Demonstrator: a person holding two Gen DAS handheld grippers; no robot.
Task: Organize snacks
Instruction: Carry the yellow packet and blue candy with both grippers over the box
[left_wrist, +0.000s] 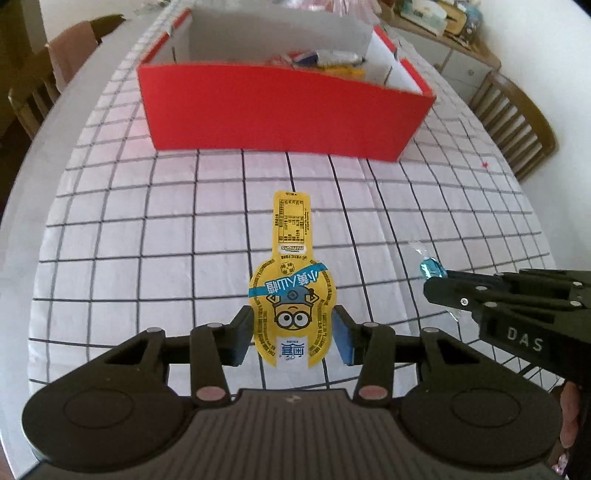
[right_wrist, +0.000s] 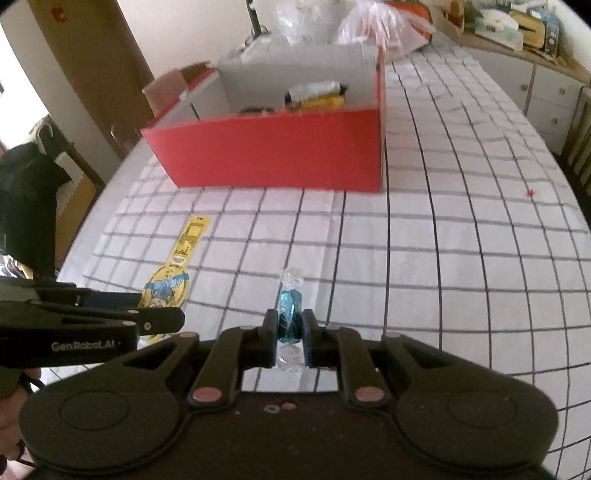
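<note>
Your left tongs (left_wrist: 291, 330) pinch the yellow snack pouch (left_wrist: 291, 280) above the checked table (left_wrist: 147, 240), the red box (left_wrist: 284, 110) beyond, right tongs (left_wrist: 437, 282) gripping a blue candy (left_wrist: 430, 266).

Snacks (left_wrist: 325, 61) in red box (left_wrist: 280, 110) half hidden by its wall, wrappers blurred

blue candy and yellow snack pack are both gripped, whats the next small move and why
Probably carry both forward over the red box and release: the right gripper pinches the blue candy, the left gripper holds the yellow snack pack, and the box already holds snacks.
</note>
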